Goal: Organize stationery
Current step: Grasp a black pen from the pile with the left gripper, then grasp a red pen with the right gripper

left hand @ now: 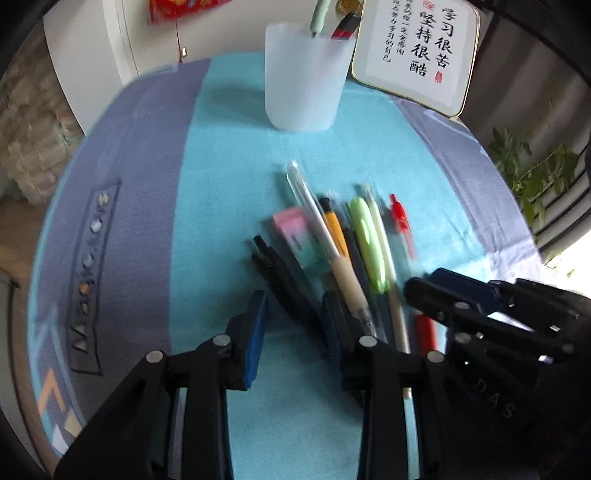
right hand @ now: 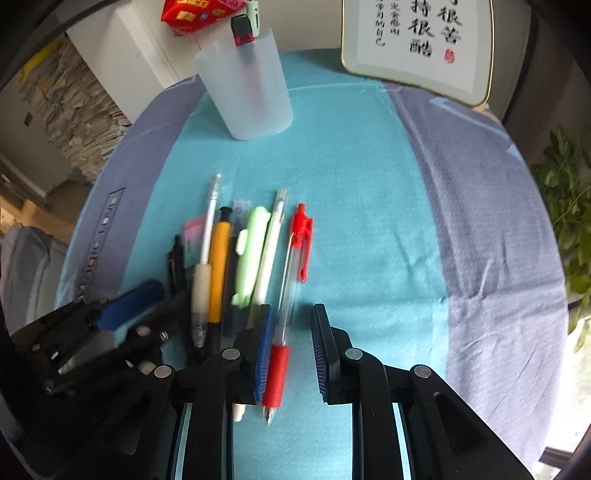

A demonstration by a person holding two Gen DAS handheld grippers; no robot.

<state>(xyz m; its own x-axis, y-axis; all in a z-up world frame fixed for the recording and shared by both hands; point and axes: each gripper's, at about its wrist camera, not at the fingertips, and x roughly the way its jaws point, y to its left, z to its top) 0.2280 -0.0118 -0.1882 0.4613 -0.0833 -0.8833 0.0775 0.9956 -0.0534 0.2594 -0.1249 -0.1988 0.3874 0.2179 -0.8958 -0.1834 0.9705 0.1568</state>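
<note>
A row of pens lies on the turquoise cloth: black pens, a white pen with a cream grip, an orange pen, a green piece, a white pen and a red clicker pen. A pink and green eraser lies among them. A frosted cup holding two items stands at the back. My left gripper is open, its jaws astride the black pens. My right gripper is open around the red pen's grip.
A framed calligraphy sign leans at the back right of the cup. A green plant stands off the table's right edge. A red box sits behind the cup. The purple cloth border runs along both sides.
</note>
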